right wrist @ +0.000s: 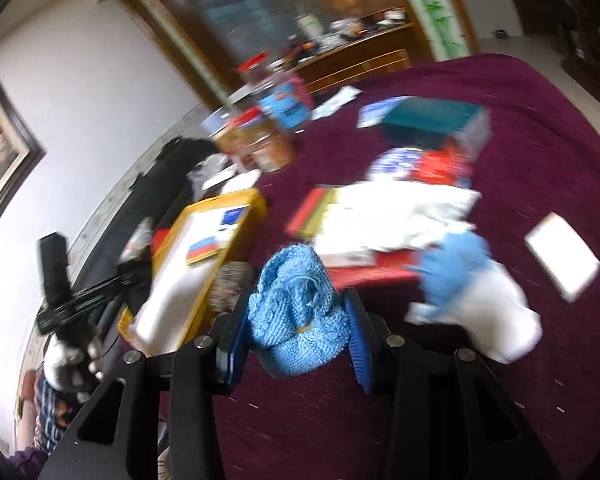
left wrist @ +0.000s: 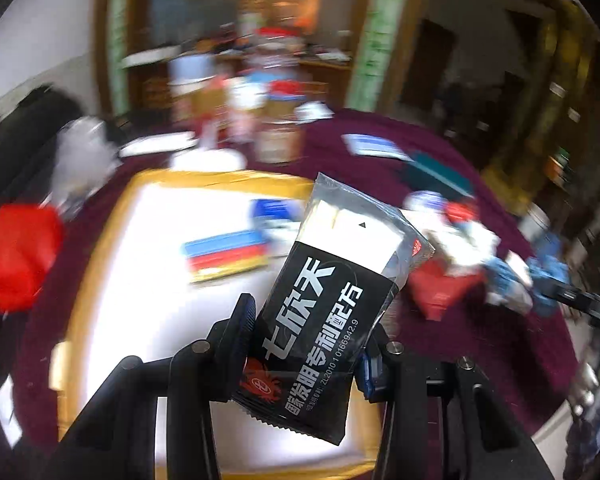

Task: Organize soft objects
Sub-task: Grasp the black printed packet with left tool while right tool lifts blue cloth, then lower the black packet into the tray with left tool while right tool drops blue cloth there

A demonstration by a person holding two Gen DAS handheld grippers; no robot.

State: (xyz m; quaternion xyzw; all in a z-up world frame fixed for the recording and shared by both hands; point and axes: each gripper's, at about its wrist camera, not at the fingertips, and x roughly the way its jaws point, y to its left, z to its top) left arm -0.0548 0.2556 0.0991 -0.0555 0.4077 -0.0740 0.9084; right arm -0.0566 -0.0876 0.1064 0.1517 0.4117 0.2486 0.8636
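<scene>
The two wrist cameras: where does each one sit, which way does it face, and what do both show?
Left wrist: behind the left hand-held gripper, looking along its fingers, which pinch a black packet above the yellow tray.
Right wrist: behind the right hand-held gripper, looking over the maroon tablecloth; its fingers hold a blue knitted item.
Shared: tray, tablecloth, striped sponge.

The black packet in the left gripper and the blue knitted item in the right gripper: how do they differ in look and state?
The black packet is a smooth, glossy, flat wrapper printed with white characters; the blue knitted item is fuzzy, bunched and unprinted. The packet stands stiffly up out of the left gripper, above the yellow-rimmed tray; the knitted item slumps between the right gripper's fingers, over the maroon tablecloth. Both are gripped.
</scene>
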